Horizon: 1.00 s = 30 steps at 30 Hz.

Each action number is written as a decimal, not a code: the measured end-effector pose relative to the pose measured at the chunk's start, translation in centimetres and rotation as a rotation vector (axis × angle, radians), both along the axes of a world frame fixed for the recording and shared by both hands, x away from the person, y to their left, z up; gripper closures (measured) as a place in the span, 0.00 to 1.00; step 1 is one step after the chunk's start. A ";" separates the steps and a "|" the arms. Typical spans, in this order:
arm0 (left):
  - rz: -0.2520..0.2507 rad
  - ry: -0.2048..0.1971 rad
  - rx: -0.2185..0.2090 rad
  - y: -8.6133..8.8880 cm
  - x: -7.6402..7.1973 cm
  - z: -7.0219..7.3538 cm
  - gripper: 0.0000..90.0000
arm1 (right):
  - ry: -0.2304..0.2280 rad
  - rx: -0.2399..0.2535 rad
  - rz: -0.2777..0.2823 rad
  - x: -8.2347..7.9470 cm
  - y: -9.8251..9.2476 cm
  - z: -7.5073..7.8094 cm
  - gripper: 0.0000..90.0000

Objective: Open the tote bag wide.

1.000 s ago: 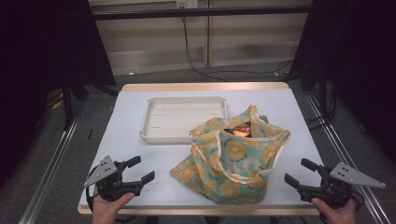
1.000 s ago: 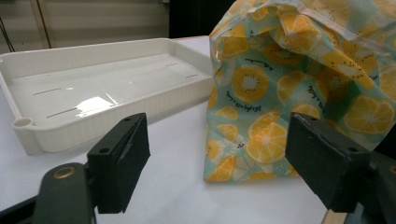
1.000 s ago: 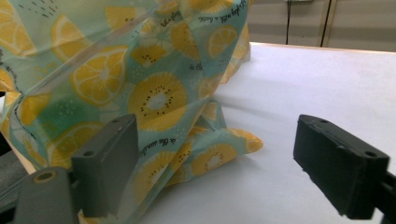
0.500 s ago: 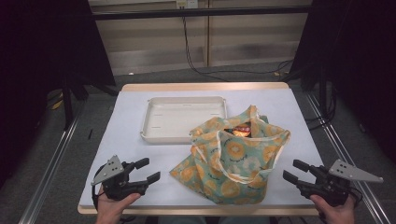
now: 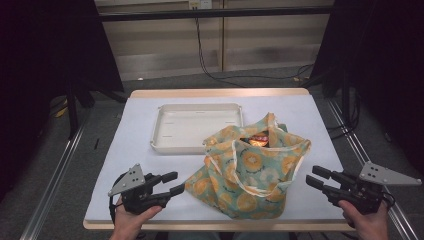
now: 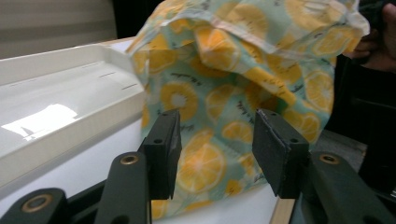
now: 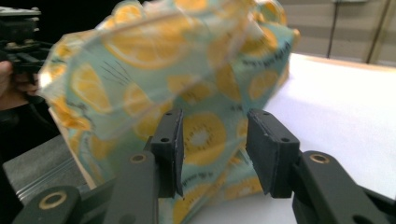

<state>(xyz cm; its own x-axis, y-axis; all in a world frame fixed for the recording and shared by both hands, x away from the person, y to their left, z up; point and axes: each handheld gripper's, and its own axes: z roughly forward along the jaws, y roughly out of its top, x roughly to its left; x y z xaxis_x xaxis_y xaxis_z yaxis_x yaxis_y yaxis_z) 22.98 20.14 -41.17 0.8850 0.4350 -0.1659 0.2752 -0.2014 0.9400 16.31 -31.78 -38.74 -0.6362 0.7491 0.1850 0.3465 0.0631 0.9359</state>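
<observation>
Claws lead the change. From the high view, the left claw [image 5: 172, 183] sits at the counter's [image 5: 320, 125] near-left corner and has slid toward the fruit-print cloth tote bag [image 5: 250, 172] since a second ago, its tips now just beside the bag's lower left corner. The right claw [image 5: 317, 177] near the near-right corner has lifted a little and also points at the bag, a short gap still between them. Both have just been closing their jaws from wide to roughly half, and nothing lies between the jaws yet. The bag slumps near the near edge, right of the middle, with its mouth open and something orange-red inside [image 5: 258, 139]; its far-left fold overlaps the near-right corner of the empty white tray [image 5: 165, 131] toward the far edge.

In the left gripper view, the left claw [image 6: 216, 140] frames the bag's [image 6: 243, 70] citrus-printed side between its pads without touching it; the tray's [image 6: 60, 107] rim runs along the left.

In the right gripper view, the right claw [image 7: 214, 140] likewise stands part-open before the blurred fabric [image 7: 154, 60], pads clear of it, with white counter [image 7: 345, 121] at right.

Judging from this, both hands are narrowing to a cloth-sized gap as they approach from either side, probably to pinch the bag's sides or handles and open it for unpacking into the tray. Neither grip has begun.
</observation>
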 end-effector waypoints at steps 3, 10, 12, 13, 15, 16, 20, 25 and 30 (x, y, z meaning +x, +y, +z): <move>-0.022 0.000 0.009 -0.8 0.3 0.4 0.58 | -0.011 0.005 0.021 0.3 0.2 0.8 0.66; -0.028 -0.011 -0.032 -2.0 1.6 1.9 0.60 | -0.021 0.019 0.031 1.5 -0.1 2.4 0.70; -0.045 -0.011 -0.027 -2.4 2.0 2.2 0.61 | -0.021 0.012 0.037 1.8 0.0 2.9 0.71; -0.046 -0.014 -0.024 -2.7 2.2 2.4 0.63 | -0.026 0.016 0.042 2.0 0.0 3.1 0.72; -0.064 -0.010 -0.029 -3.1 2.7 2.7 0.65 | -0.028 0.008 0.043 2.3 0.0 3.8 0.72; -0.064 -0.009 -0.028 -3.3 2.9 2.9 0.65 | -0.035 0.002 0.047 2.5 0.0 4.0 0.72; -0.080 -0.021 -0.052 -4.1 3.7 3.9 0.66 | -0.040 -0.008 0.046 3.4 -0.1 5.3 0.73; -0.078 -0.042 -0.051 -5.7 4.8 4.6 0.66 | -0.099 0.004 0.018 4.4 -0.7 7.8 0.73; -0.111 -0.037 -0.060 -7.0 5.6 4.9 0.65 | -0.091 0.006 0.037 5.8 0.0 8.4 0.72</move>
